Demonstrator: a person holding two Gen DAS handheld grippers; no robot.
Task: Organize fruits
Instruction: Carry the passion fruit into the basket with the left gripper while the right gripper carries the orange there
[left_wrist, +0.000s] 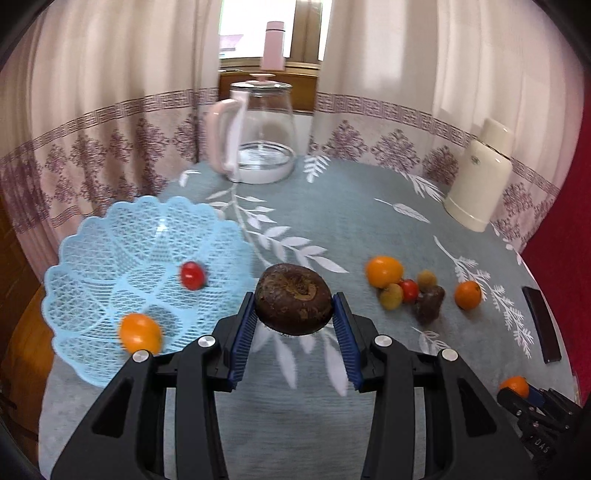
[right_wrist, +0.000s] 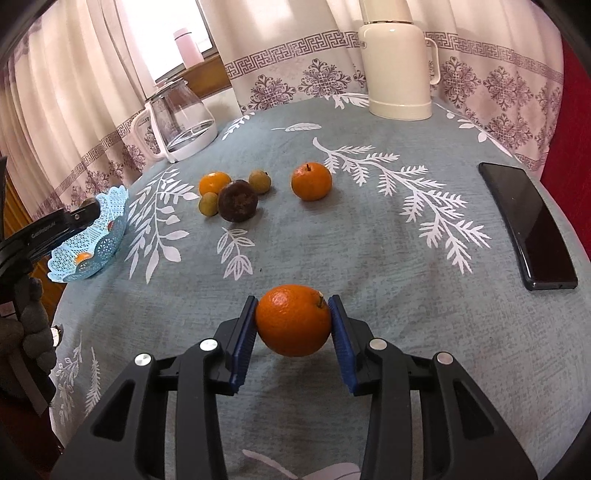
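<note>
Two fruits already lie in the blue basket (left_wrist: 110, 266) at the left of the left wrist view: a small red tomato (left_wrist: 192, 275) near its middle and an orange (left_wrist: 140, 332) by its near rim. Two more are in hand. The left claw (left_wrist: 295, 317) is closed on a dark brown fruit (left_wrist: 294, 304), lifted clear of the cloth in the lower middle of the frame, just right of the basket's rim. The right claw (right_wrist: 293, 321) is closed on an orange (right_wrist: 293, 319), low in the middle of the right wrist view and well apart from the basket, which sits at that frame's far left edge.

Six fruits remain on the tablecloth (right_wrist: 369, 240) in the upper middle of the right wrist view: a lone orange (right_wrist: 311, 181), and left of it a cluster of a second dark brown fruit (right_wrist: 237, 201), an orange (right_wrist: 213, 183) and two small yellow-green fruits (right_wrist: 208, 204) (right_wrist: 259, 181); the left wrist view also shows a red tomato (left_wrist: 409, 290) tucked into that cluster. By my count the job is under halfway done.

The held dark fruit is a flattened round; its broad axis runs side to side between the pads and its scarred, dimpled end faces up and toward the camera. The held orange is nearly round, with no real long axis; its stem points to the upper right, against the right pad.
</note>
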